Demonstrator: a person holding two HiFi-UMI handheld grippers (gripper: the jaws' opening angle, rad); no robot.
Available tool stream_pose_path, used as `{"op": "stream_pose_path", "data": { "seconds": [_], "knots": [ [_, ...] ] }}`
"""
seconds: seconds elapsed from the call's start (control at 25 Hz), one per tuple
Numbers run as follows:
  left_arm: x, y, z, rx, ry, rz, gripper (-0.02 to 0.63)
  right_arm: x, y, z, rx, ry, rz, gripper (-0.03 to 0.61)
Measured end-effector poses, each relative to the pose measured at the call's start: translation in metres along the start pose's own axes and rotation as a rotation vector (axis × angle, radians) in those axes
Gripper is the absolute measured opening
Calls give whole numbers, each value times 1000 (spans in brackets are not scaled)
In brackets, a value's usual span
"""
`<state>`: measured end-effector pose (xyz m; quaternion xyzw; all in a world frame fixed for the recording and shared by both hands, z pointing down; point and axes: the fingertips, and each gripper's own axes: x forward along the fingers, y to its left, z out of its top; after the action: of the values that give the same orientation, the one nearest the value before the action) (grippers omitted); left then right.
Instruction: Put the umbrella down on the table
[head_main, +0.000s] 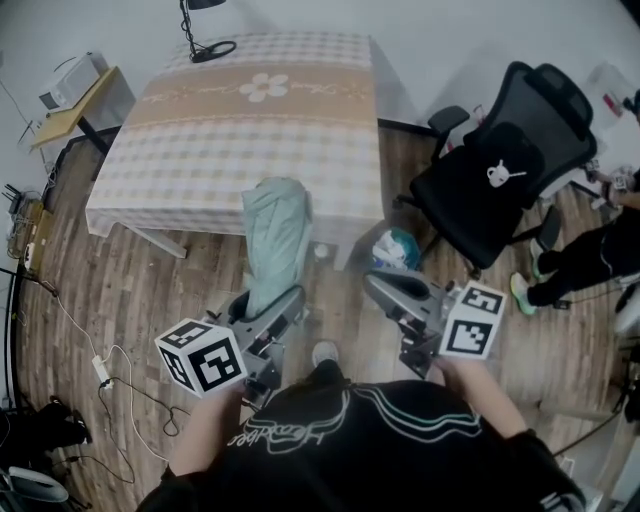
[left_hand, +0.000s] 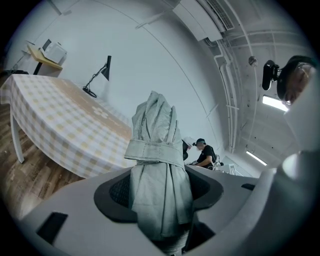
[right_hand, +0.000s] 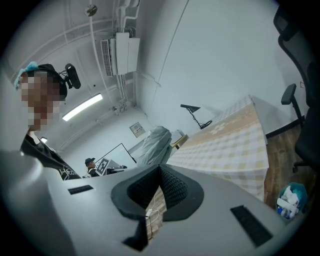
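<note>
A folded pale green umbrella (head_main: 275, 235), bound by a strap, stands upright between the jaws of my left gripper (head_main: 282, 303), which is shut on its lower part. In the left gripper view the umbrella (left_hand: 157, 165) fills the space between the dark pads (left_hand: 119, 192). The table with a checked cloth and a flower print (head_main: 250, 140) lies just ahead of the umbrella. My right gripper (head_main: 382, 287) hangs to the right, apart from the umbrella, and its pads (right_hand: 172, 187) meet at the tip with nothing between them. From that side the umbrella (right_hand: 155, 142) shows beyond the jaws.
A black desk lamp (head_main: 205, 40) stands at the table's far edge. A black office chair (head_main: 500, 170) is right of the table, with a small bin of rubbish (head_main: 395, 248) near the table leg. Cables (head_main: 110, 370) trail on the wooden floor at left. Another person (head_main: 590, 255) sits at far right.
</note>
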<state>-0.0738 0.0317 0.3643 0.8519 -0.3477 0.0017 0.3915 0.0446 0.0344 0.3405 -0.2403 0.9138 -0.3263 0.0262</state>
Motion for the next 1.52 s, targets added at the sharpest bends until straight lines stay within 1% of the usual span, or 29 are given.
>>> {"op": "stream_pose_path", "data": {
  "seconds": [0.24,0.44,0.88,1.12,1.32,1.52],
  "knots": [
    [9,32,32,11,-11,5,255,37,-18,27,-69,41,-15,12],
    [14,54,51,47,-24,31,255,57,-27,39,-86,47,-10,12],
    [15,69,68,42,-50,86,255,63,-43,43,-66,33,9,12],
    [22,78,88,44,-70,125,255,77,-61,62,-64,27,43,12],
    [42,86,115,53,-70,154,255,95,-83,90,-60,31,77,12],
    [49,106,126,54,-70,193,255,114,-101,99,-50,43,97,12]
  ]
}}
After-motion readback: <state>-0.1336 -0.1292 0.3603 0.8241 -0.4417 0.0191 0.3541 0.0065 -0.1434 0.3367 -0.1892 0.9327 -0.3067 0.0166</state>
